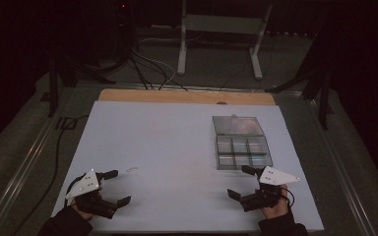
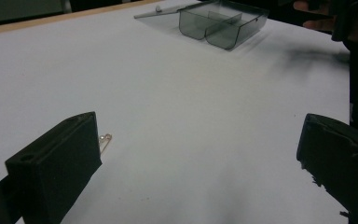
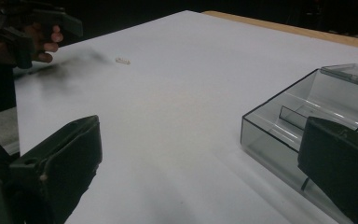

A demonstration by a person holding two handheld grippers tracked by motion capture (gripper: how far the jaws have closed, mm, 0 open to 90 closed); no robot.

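Both grippers rest low at the near edge of the white surface (image 1: 177, 147), each with its jaws spread wide and nothing between them. The left gripper (image 1: 112, 188) sits at the near left corner; the right gripper (image 1: 241, 181) sits near the right, just in front of the clear compartment box (image 1: 241, 150).

The small safety pin (image 1: 132, 168) lies flat on the surface just beyond the left gripper, near its upper jaw but apart from it. In the left gripper view the safety pin (image 2: 105, 138) peeks out beside the left jaw, off the centre line between the two jaws. The right gripper view shows it as a pale speck (image 3: 122, 60) well across the surface, near the other hand.

The compartment box stands open, its lid (image 1: 237, 125) folded back flat on the far side, and the divided cells look empty as far as the dim light allows. In the right gripper view the nearest cell (image 3: 303, 121) lies just ahead of the right jaw.

This looks like the opening step: nothing is picked up yet. The likely next move is for the left gripper to swing toward the pin so it sits centred between the jaws, drop right to the surface, and close fully. The pin is thin and flat, so a shallow approach may slide it away.
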